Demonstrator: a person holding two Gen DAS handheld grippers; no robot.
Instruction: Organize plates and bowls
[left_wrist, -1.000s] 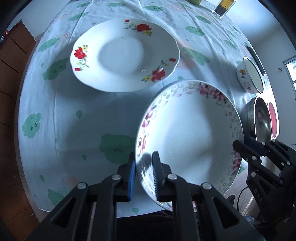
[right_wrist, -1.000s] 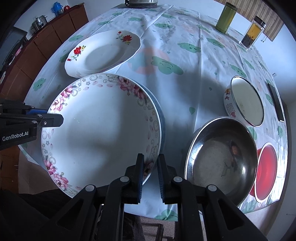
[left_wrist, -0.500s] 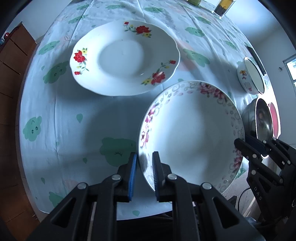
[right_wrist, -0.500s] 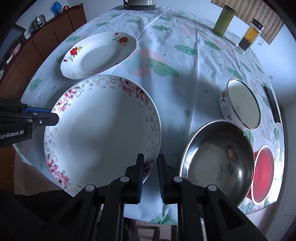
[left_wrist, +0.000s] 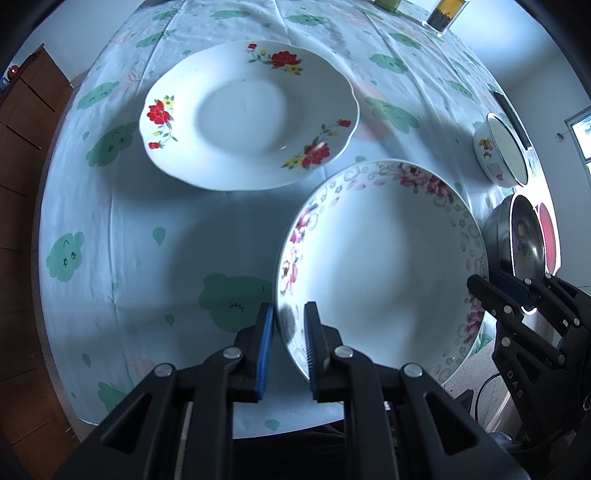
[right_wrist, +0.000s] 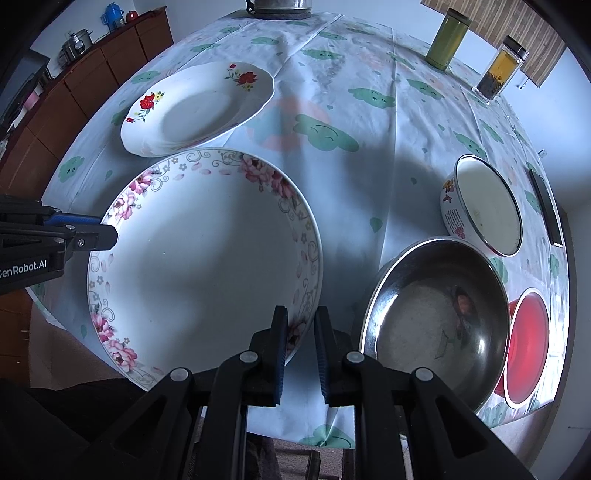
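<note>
i have the pink-flowered plate (left_wrist: 384, 266) between both tools: the left hand-held gripper (left_wrist: 288, 343) pinches its near-left rim, and the right hand-held gripper (right_wrist: 300, 354) pinches the rim on the opposite side. the plate sits at the near edge of the desk (right_wrist: 354, 110), just beside the red-flowered plate (left_wrist: 247, 114) and the steel bowl (right_wrist: 432, 314). i judge the risk is a slip: each grip is only on a thin glazed rim, so uneven lifting can tilt the plate or knock it against the steel bowl. the plate is round with no long axis, and it faces up.
</note>
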